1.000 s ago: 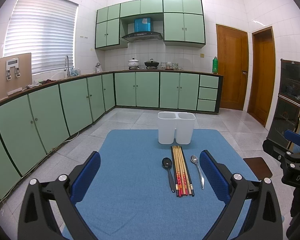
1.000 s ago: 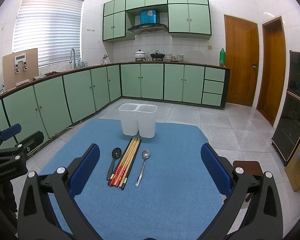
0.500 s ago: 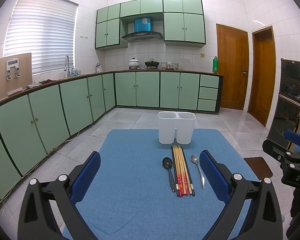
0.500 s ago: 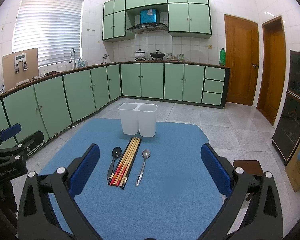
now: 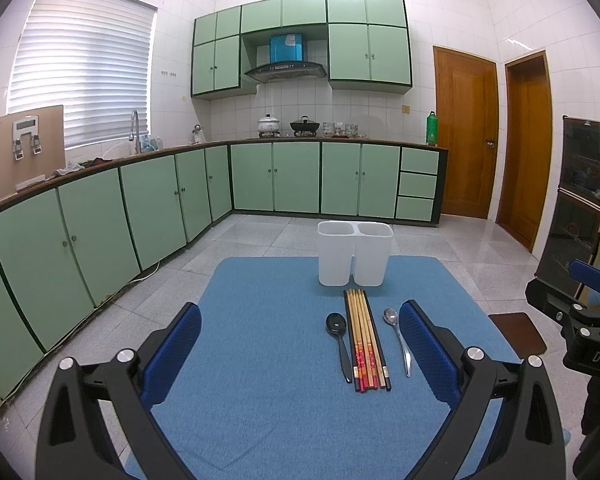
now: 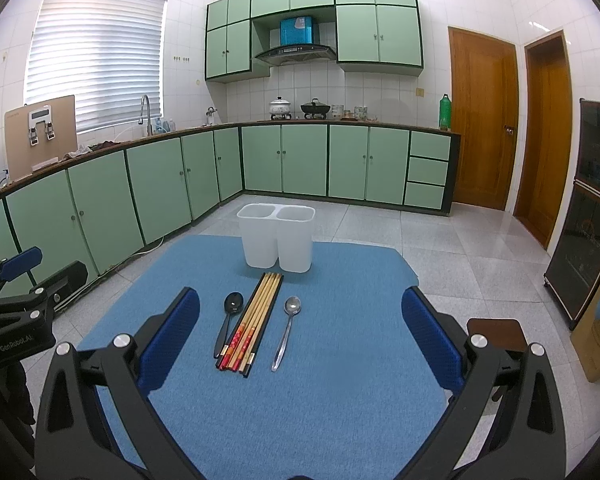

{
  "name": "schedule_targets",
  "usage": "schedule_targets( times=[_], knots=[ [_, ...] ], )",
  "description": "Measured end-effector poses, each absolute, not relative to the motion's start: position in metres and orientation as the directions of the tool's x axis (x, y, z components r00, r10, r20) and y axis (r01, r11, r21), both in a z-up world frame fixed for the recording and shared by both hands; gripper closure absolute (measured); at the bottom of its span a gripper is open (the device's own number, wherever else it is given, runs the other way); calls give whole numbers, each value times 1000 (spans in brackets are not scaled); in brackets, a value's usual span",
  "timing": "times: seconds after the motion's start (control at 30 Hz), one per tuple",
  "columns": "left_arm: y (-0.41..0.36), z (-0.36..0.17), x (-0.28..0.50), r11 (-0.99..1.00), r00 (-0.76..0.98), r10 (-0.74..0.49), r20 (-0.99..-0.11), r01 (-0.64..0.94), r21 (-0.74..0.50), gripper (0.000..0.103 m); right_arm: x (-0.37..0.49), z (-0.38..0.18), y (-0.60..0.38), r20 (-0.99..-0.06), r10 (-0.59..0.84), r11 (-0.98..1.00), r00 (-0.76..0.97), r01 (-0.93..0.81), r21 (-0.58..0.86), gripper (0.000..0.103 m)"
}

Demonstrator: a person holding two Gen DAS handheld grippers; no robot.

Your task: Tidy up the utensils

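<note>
1. Left gripper (image 5: 300, 348): fingers (image 5: 172, 354) spread wide, released, grasping nothing, hovering above the blue tabletop (image 5: 260, 400).
2. Right gripper (image 6: 300, 344): fingers (image 6: 430, 338) likewise wide apart, empty, level and facing forward.
3. Chopsticks (image 6: 256, 318) lie bundled between black spoon (image 6: 230, 320) and metal spoon (image 6: 287, 330), all apart from both grippers.
4. White two-compartment holder (image 6: 277, 244) stands upright just beyond the chopstick tips, near the far edge.
5. Bare mat lies on both sides of the utensils.
</note>
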State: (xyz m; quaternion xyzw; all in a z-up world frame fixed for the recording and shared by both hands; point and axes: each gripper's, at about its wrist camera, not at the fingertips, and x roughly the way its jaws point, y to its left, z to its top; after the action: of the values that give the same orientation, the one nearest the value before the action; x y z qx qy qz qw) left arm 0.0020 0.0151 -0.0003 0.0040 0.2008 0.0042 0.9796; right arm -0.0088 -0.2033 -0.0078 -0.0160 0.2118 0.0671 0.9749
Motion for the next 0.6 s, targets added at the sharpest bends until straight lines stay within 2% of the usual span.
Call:
schedule_targets(
  times=[0.6],
  knots=[
    [18, -4, 1, 1000, 918, 12, -396, -9, 10, 6, -7, -16, -203, -417, 125, 991, 900, -137, 1, 5]
  ],
)
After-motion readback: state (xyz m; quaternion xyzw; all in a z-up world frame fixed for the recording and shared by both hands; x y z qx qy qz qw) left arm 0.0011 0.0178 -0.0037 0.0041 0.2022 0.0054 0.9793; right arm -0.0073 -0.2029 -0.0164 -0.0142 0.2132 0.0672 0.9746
